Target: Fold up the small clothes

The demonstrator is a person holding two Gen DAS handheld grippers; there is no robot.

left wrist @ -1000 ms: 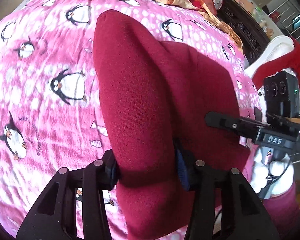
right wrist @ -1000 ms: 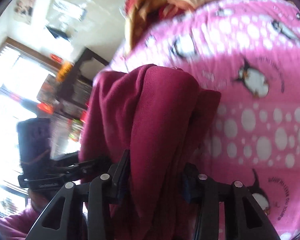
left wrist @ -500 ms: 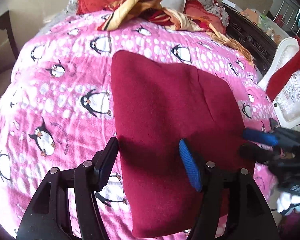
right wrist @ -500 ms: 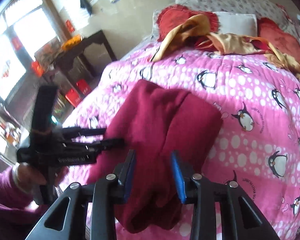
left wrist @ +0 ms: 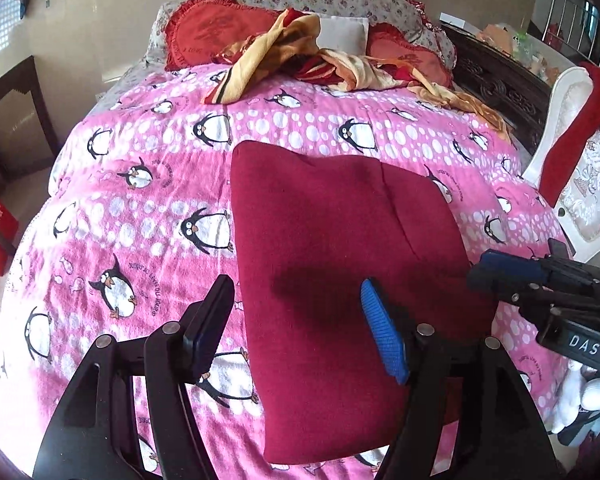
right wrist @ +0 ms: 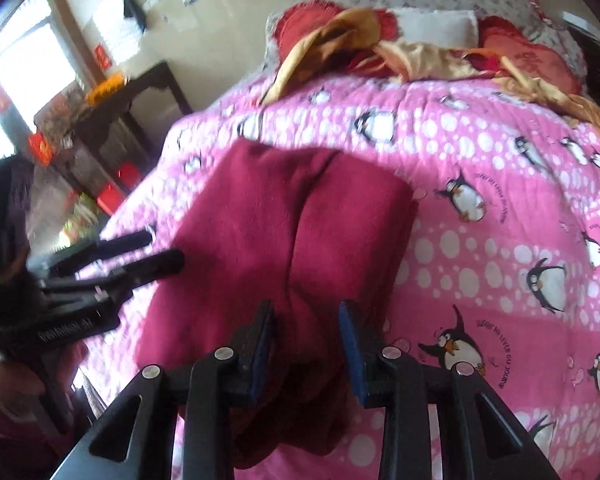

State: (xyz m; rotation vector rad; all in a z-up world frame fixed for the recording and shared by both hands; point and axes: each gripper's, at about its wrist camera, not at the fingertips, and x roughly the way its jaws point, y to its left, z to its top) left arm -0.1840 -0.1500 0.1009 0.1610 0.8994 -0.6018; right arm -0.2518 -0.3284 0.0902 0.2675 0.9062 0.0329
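- Right, big pink penguin blanket (left wrist: 132, 208) spread over the whole bed, with a heap of yellow and red clothes (left wrist: 300, 56) well away at the pillow end.
- Lying flat on the near half of that blanket: the dark red garment (left wrist: 332, 232), already doubled into a rough rectangle, with one crease down its top face right of middle.
- Long axis pointing straight away from both tools, near hem towards the person and far edge towards the pillows. Looks like the thing to settle before any further fold, end over end or side over side.
- Left gripper (left wrist: 296, 284) directly above the near left part of the garment, tilted steeply down and clear of the cloth. Jaws just been opening and now spread wide, straddling the left edge: one finger over blanket, the other over red fabric, nothing pinched.
- Right gripper (right wrist: 305, 306) over the near right corner, tilted down the same way. Jaws just been closing to a narrow gap, cloth seen through that gap but the pads apparently not biting on it.
- Seen from the left camera, that right tool (left wrist: 476, 276) sitting just beside the garment's right edge.
- Both about equally near, one to each near corner.
- Smallest detail: blue pad (left wrist: 380, 328) on the left tool, bare.
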